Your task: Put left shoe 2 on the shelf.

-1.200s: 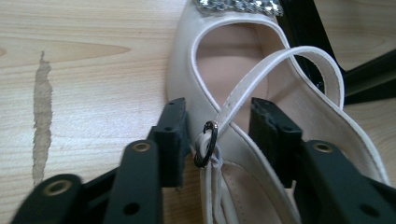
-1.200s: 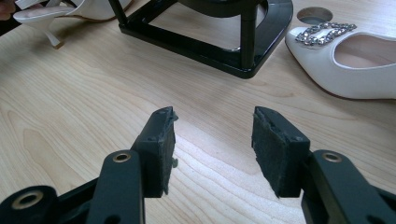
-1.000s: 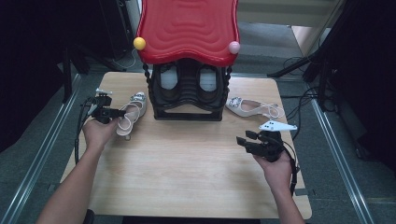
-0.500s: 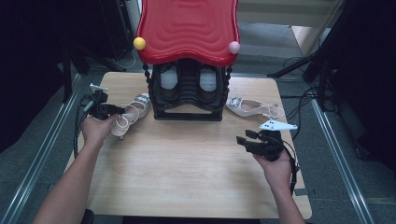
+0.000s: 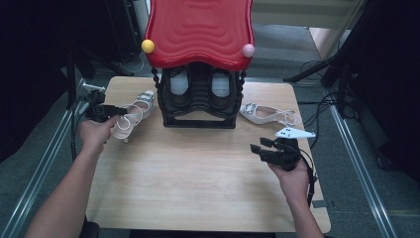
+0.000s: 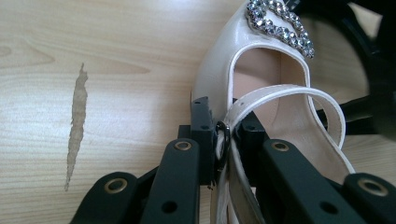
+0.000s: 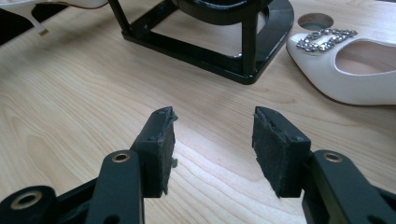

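Gripping the thin ankle strap of a cream slingback sandal [image 6: 261,70], the left tongs [image 6: 223,135] have their jaws drawn narrow, pads pressed on the strap and its small dark buckle from either side. In the left gripper view the strap loops up out of the jaws and arches over the shoe's open heel, while the toe end, with its rhinestone buckle [image 6: 280,25], points away toward the black frame at the upper right. The high view shows the same sandal [image 5: 131,115] at the left side of the wooden desk [image 5: 198,183], just beside the black shoe rack [image 5: 200,101], with the left tongs [image 5: 115,111] at its heel end and the left hand [image 5: 94,134] behind them. From that view I cannot tell whether the sandal's sole touches the desk.

The right tongs [image 7: 212,140] stand wide apart with nothing between the pads, only bare desk [image 7: 70,102] below them. They hover over the right part of the desk, in the high view [image 5: 258,147] held in the right hand [image 5: 292,173], near but apart from the matching second sandal [image 5: 265,114], which lies flat on the desk to the right of the rack. In the right gripper view that sandal's jewelled toe [image 7: 345,60] sits at the upper right, next to the rack's black base [image 7: 210,42]. A red wavy canopy [image 5: 200,29] tops the rack.
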`<state>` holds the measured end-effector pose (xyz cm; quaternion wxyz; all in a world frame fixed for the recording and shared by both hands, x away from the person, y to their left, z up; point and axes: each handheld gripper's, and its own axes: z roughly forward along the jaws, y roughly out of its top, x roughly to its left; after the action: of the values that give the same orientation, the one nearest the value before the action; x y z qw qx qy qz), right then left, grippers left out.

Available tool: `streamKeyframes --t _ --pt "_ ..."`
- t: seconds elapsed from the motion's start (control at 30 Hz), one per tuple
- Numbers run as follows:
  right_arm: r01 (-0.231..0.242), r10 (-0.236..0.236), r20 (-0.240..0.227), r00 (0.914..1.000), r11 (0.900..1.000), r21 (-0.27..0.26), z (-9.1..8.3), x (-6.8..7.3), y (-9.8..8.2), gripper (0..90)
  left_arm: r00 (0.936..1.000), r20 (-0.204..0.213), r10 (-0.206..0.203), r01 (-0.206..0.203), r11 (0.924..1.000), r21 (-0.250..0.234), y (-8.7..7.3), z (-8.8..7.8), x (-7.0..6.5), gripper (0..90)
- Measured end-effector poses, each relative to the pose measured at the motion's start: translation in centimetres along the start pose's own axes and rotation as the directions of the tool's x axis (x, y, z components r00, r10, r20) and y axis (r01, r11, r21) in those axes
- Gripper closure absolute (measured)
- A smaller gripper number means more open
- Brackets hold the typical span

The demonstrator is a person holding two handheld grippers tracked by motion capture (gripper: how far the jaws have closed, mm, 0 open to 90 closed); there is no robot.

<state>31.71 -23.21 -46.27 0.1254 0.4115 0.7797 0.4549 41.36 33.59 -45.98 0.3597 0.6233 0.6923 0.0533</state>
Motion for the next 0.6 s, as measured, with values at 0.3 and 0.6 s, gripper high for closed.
streamKeyframes --t 0.3,0.6 --pt "-0.012 0.012 -0.007 0.9999 1.0 -0.014 -0.4 -0.1 0.0 50.2 0.9993 0.036 -0.006 0.007 0.9996 -0.026 1.8 -1.3 -0.7 82.3" --pt "-0.013 0.013 -0.001 0.9999 1.0 -0.013 -0.5 -0.1 -0.1 49.9 0.9982 0.055 -0.024 0.027 0.9984 -0.051 3.7 -3.4 -1.6 82.2"
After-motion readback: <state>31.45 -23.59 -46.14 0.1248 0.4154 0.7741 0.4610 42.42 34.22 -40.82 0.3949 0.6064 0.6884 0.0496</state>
